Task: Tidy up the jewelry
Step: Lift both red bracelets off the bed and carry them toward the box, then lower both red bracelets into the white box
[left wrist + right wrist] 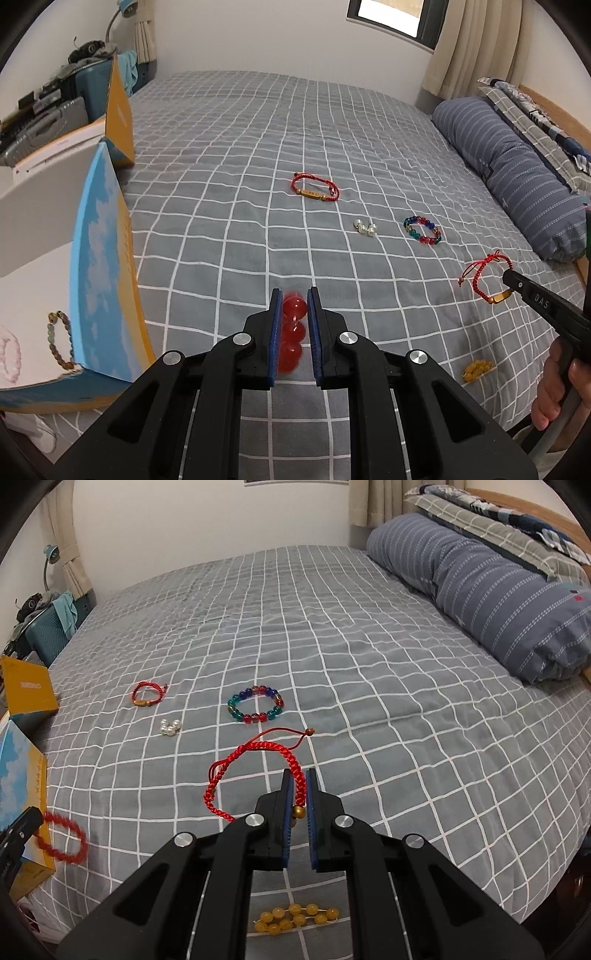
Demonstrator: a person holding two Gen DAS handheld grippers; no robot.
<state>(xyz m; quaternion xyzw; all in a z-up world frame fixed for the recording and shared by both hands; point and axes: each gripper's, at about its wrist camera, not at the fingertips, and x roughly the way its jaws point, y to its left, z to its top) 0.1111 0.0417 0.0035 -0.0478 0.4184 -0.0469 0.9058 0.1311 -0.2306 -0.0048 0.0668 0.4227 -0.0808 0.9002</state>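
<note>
**Over the bed's near edge, both claws carry a bracelet**

Above the near edge of the bed [369, 664], the left claw [295, 325] is nearly closed on a red bead bracelet [293, 332], three of its glossy beads showing between the blue pads. The right claw [300, 805] is pinched narrow on a red braided cord bracelet [255, 760], gripping it by the gold bead while the loop and its tail dangle forward.

The step in hand looks like carrying: two pieces lifted, both bound for the open box [107, 280] at the bed's left edge, where a brown bead bracelet [61, 339] already lies on the white lining (a pink piece beside it is partly cut off).

Left on the bedspread are a red cord bracelet with a gold bar [316, 188], a cluster of pearls [365, 229] and a multicoloured bead bracelet [423, 230] toward the middle, and a yellow bead strand [295, 917] at the near edge.

Next, I judge, the left claw must swing left over the box wall and open above the lining, clear of the pieces already there. The braided cord is limp and may snag on the box rim.
</note>
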